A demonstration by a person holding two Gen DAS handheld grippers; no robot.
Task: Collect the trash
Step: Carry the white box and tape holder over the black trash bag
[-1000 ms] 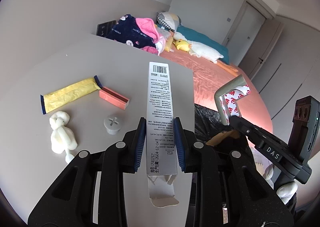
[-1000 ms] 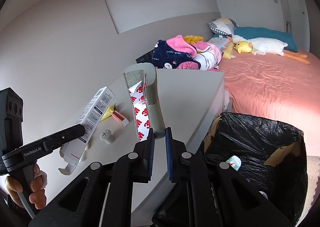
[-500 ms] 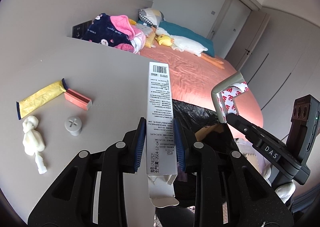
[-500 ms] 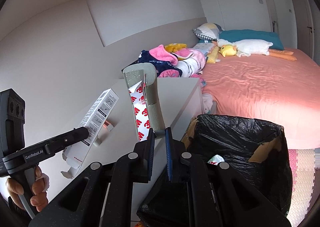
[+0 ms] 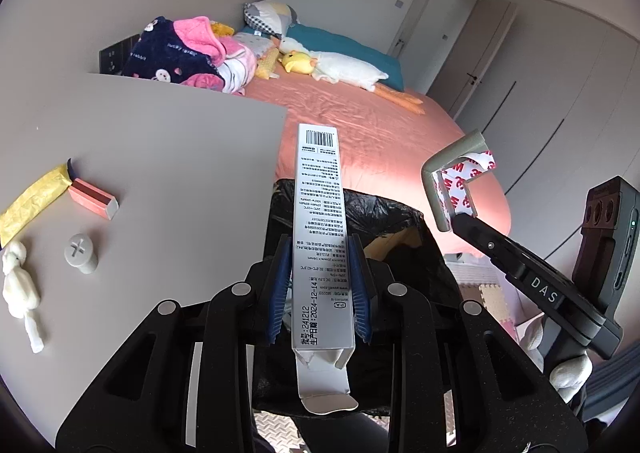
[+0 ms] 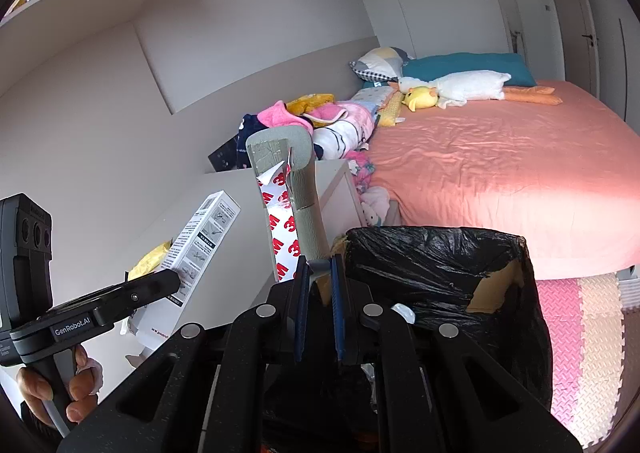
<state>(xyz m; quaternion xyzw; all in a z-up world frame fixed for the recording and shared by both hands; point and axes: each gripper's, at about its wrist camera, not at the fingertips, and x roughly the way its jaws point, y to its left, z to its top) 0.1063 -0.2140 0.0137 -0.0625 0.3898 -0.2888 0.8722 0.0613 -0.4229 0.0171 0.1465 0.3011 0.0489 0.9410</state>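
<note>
My left gripper [image 5: 320, 285] is shut on a long white printed carton [image 5: 318, 221], held over the near rim of the black-bagged bin [image 5: 384, 221]; the carton also shows in the right wrist view [image 6: 200, 241]. My right gripper [image 6: 318, 293] is shut on a grey foam corner guard with red-and-white tape backing [image 6: 292, 209], above the bin [image 6: 440, 273]. The guard also shows in the left wrist view [image 5: 452, 185].
On the grey table [image 5: 160, 157] lie a yellow wrapper [image 5: 28, 201], a pink block [image 5: 92, 199], a grey plastic cap [image 5: 80, 253] and a white wad [image 5: 18, 285]. A pink bed [image 6: 500, 173] with clothes and plush toys lies beyond the bin.
Both grippers have moved right, off the table and toward the bin, carrying the carton and the corner guard. The table items now sit further left.
</note>
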